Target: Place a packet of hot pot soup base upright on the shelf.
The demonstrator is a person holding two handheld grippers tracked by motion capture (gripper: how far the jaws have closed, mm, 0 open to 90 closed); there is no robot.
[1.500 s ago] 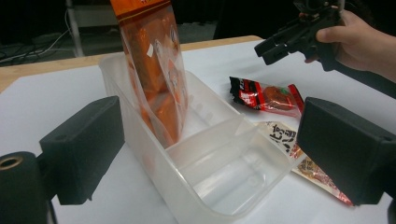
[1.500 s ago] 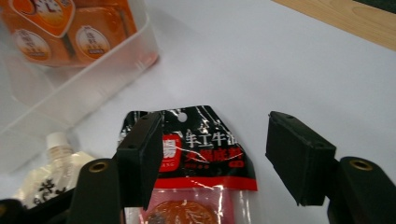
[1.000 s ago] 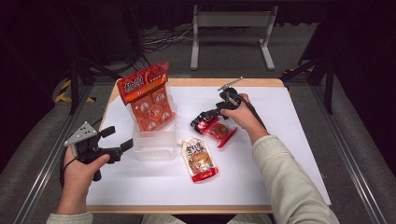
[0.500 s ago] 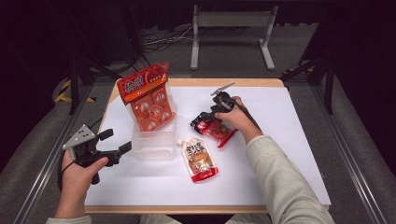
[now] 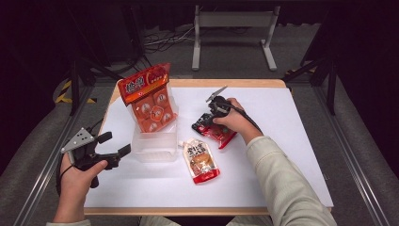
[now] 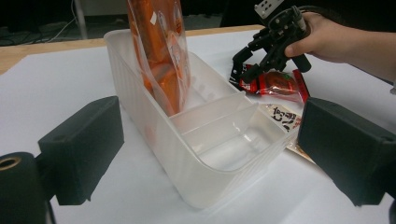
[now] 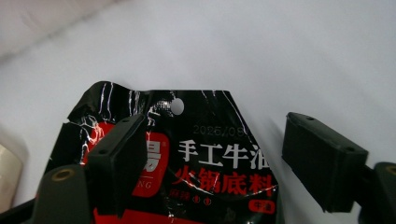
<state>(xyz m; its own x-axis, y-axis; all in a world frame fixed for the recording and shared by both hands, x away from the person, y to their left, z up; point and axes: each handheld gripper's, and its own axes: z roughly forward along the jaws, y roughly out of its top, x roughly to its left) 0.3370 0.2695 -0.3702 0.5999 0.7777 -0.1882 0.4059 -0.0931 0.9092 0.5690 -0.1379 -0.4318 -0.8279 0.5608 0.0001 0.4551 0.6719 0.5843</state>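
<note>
Now the right claw (image 5: 205, 123), jaws just spread wide and released, hangs over the red-black pouch (image 7: 201, 158) lying beneath it on the counter (image 5: 291, 122); the left claw (image 5: 115, 148) gapes empty beside the clear bin (image 6: 205, 154).
</note>
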